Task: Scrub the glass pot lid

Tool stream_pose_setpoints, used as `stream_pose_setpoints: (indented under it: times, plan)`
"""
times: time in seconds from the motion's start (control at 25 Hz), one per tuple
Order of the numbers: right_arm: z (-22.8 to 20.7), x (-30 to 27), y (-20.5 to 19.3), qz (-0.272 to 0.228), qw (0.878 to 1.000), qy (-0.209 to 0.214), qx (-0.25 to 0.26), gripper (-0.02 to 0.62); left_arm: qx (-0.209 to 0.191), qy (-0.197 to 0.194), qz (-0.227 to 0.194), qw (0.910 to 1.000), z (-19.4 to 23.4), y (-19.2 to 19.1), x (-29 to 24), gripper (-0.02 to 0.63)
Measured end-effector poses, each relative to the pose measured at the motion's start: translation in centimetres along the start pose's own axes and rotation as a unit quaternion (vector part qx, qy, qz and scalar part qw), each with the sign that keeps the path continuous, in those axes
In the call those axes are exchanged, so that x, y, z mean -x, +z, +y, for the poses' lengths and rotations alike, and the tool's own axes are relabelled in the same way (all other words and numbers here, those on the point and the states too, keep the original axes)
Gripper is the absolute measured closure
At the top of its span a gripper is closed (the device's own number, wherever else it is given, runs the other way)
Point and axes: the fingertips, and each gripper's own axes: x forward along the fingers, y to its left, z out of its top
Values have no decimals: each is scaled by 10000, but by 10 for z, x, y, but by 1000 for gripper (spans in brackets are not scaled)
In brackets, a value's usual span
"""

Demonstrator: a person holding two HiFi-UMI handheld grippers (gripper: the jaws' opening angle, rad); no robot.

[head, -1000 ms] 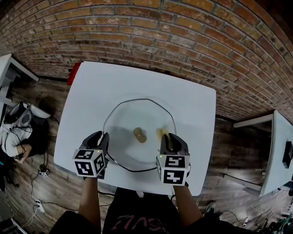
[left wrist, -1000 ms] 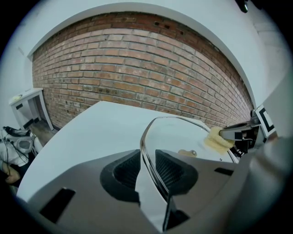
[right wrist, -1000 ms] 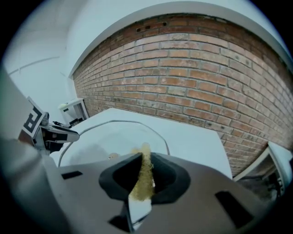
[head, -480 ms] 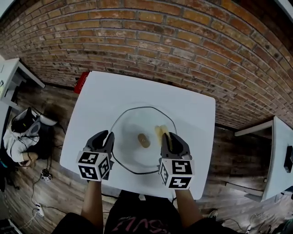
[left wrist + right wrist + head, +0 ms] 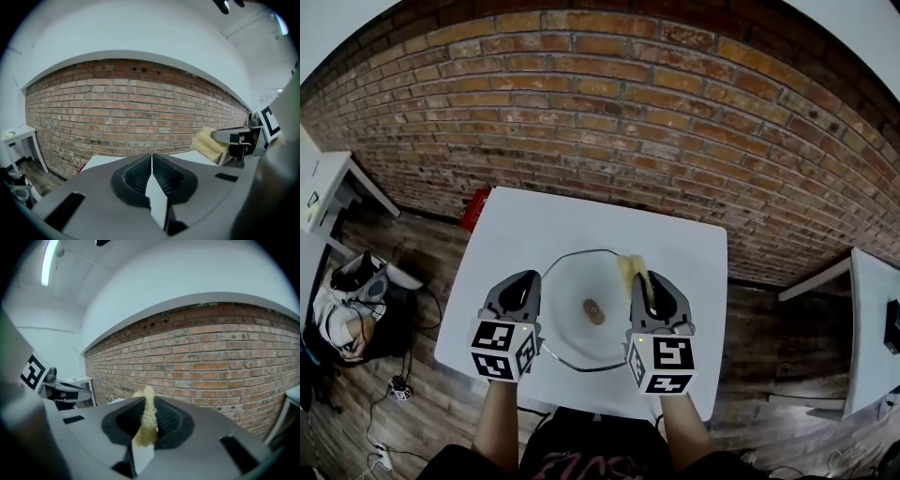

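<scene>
A brick wall (image 5: 609,122) is seen behind the white table (image 5: 511,230). The glass pot lid (image 5: 572,328) is laid flat at the table's centre, its knob (image 5: 593,309) in the middle. The left gripper (image 5: 525,283) is held at the lid's 9 o'clock edge; its jaws are clenched together, with nothing between them. The right gripper (image 5: 643,283) is held at 3 o'clock, its jaws clamped on a yellow sponge (image 5: 630,269), which is poked out toward the lid's 1 o'clock rim.
</scene>
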Motion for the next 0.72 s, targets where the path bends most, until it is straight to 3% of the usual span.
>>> stream_pose_setpoints:
  times: [0.44,0.72]
  plan:
    - [-3,25,66,-718,9970,-199,184,538,-512,-201,-734,9958,-22,77,15,591]
    - [-1,39,121,-1307,9903,-203,418,538,-795,-166,-1525,9850,-30,146,40,591]
